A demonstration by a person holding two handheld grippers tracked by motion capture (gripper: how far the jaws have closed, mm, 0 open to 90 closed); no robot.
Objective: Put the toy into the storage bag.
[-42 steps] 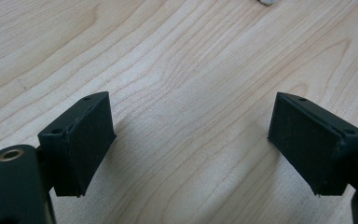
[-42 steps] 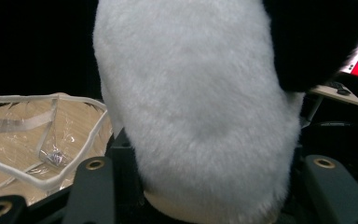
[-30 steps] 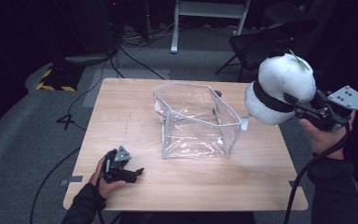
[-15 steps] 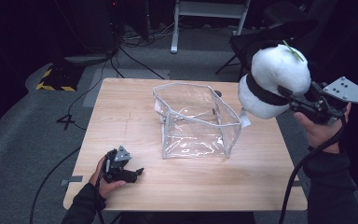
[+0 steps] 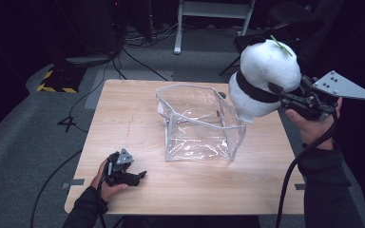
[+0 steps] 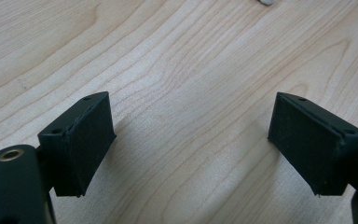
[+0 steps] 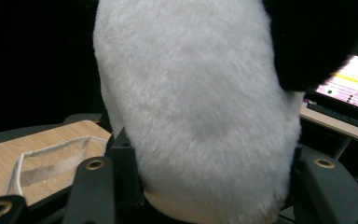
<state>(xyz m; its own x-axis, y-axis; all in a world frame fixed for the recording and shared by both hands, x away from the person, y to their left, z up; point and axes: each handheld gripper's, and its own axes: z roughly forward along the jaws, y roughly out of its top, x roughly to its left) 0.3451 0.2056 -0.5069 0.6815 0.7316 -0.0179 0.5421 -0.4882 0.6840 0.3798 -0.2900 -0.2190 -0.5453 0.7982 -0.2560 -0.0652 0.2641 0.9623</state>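
Note:
A white and black plush toy (image 5: 261, 78) hangs in the air over the right rim of a clear plastic bin (image 5: 197, 123), held by my right gripper (image 5: 285, 97), which is shut on it. In the right gripper view the plush toy (image 7: 200, 107) sits squeezed between the two black jaws, with the bin (image 7: 51, 161) low at the left. My left gripper (image 5: 135, 176) rests on the table (image 5: 123, 114) near the front left corner. Its jaws stand wide apart over bare wood (image 6: 191, 121), and its fingers (image 6: 81, 140) hold nothing.
The clear bin stands at the table's middle with its open top up. Dark floor with cables (image 5: 138, 57) and a white stand (image 5: 214, 14) lie beyond the far edge. A lit screen (image 7: 349, 88) shows at the right in the right gripper view.
My right gripper has carried the plush toy leftward and a little down, closer to the bin's right rim. The left gripper has not moved.

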